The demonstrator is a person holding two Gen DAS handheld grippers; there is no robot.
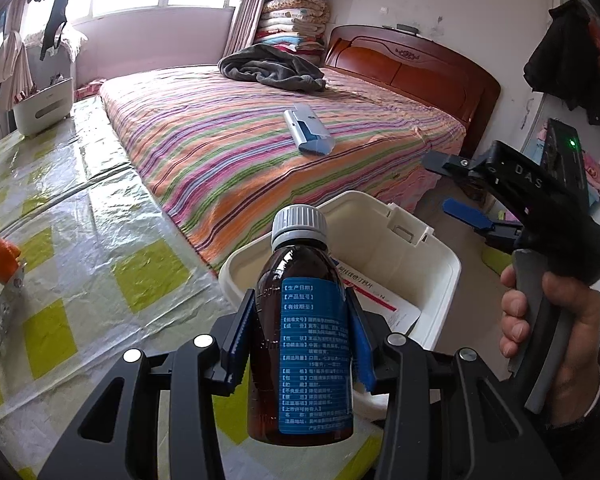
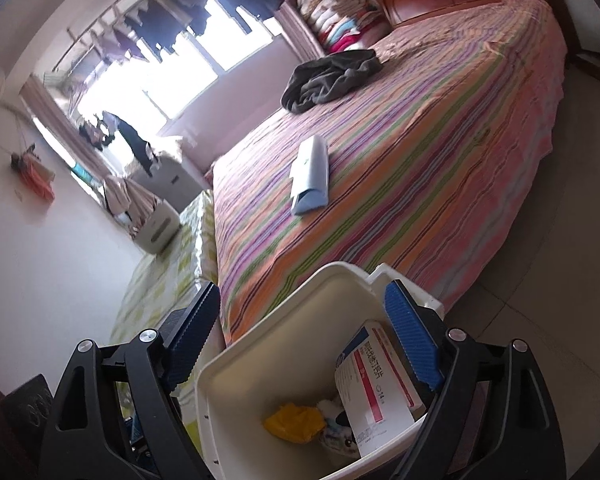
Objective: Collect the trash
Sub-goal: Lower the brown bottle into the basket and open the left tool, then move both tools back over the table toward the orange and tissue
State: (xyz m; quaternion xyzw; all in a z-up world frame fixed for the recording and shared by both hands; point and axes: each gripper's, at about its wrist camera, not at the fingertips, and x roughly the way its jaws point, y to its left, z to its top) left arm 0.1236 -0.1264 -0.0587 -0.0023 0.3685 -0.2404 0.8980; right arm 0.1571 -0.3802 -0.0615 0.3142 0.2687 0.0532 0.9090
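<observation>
Your left claw [image 1: 300, 344] is pinching the brown medicine bottle [image 1: 300, 332] by its belly, blue pads pressed to either side of the label, grey cap up and the bottle upright. It hangs just short of the white bin [image 1: 440, 276], on the near side of its rim, so the drop is not lined up yet. Carry the bottle out over the bin's open mouth before you let go; it looks like glass, so lower it close to the contents rather than dropping it from height.

Your right claw [image 2: 300, 340] is spread wide with nothing between its pads, hovering above the bin, and the red and white medicine box [image 2: 380, 392] sits inside the bin against its right wall, beside a yellow wrapper [image 2: 294, 422]. From the left view your right hand [image 1: 556, 320] is just right of the bin, so pull it clear and give the bottle room.

Left of the bin, on the green checked counter [image 1: 100, 264], a blister pack [image 1: 6, 312] and an orange scrap [image 1: 4, 260] lie waiting; those look like your next pickups.
</observation>
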